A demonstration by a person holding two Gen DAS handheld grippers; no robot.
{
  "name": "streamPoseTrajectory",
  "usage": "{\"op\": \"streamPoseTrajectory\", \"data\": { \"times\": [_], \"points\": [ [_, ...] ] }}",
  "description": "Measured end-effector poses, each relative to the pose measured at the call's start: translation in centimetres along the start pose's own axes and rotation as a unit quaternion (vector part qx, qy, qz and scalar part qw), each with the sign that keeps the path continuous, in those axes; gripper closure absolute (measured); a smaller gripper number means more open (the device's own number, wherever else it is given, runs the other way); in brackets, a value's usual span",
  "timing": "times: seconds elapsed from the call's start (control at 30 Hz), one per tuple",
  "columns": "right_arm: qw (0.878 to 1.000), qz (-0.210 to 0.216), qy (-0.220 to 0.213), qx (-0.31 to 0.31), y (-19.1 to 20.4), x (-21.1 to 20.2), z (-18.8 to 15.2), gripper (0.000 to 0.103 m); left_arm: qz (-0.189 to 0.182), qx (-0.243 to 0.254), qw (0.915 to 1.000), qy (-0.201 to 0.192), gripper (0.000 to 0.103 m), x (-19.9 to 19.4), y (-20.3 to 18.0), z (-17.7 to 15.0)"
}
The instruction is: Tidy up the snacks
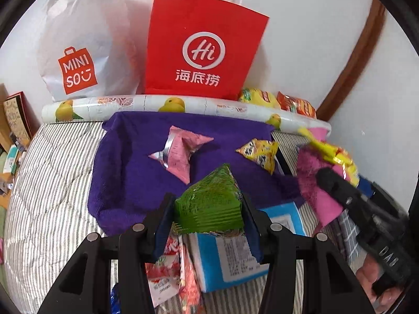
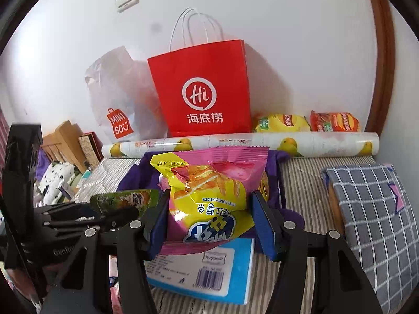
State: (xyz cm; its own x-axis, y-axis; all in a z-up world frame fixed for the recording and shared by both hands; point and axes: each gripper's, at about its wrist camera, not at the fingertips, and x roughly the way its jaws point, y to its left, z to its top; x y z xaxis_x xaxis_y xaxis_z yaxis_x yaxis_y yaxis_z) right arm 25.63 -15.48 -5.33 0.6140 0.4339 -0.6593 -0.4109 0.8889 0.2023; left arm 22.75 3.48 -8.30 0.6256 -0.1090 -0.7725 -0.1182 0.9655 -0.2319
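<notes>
Both grippers clamp crinkly foil snack bags over a purple towel.
Left gripper pinches a pyramid-shaped green packet; right gripper, at three o'clock, squeezes a puffy pink-yellow bag.

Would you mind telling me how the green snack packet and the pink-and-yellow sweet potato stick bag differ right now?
The green foil snack packet is small and plain, pinched in the left tongs. The pink-and-yellow sweet potato stick bag is larger, puffier and printed, gripped in the right tongs with its lettering upside down in the right wrist view. Both are sealed and held above the purple towel.
</notes>
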Motion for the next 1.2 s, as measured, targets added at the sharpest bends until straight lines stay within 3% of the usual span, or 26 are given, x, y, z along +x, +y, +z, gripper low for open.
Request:
{"op": "streamPoseTrajectory", "data": {
  "times": [0.37, 0.77, 1.2],
  "points": [
    [0.999, 0.026, 0.025, 0.005, -2.1, 2.2, 0.9, 0.045, 0.011, -0.016, 0.9998, -0.010, 0.056, 1.7, -1.2, 1.2],
    [0.998, 0.015, 0.030, 0.045, -3.0, 5.5, 2.2, 0.045, 0.019, -0.010, 0.9998, 0.000, 0.056, 4.4, 2.3, 2.7],
    [0.996, -0.011, 0.070, 0.052, -3.9, 10.2, -0.2, 0.044, -0.035, -0.029, 0.9987, 0.025, 0.056, 7.3, 6.4, 1.7]
  ]
}}
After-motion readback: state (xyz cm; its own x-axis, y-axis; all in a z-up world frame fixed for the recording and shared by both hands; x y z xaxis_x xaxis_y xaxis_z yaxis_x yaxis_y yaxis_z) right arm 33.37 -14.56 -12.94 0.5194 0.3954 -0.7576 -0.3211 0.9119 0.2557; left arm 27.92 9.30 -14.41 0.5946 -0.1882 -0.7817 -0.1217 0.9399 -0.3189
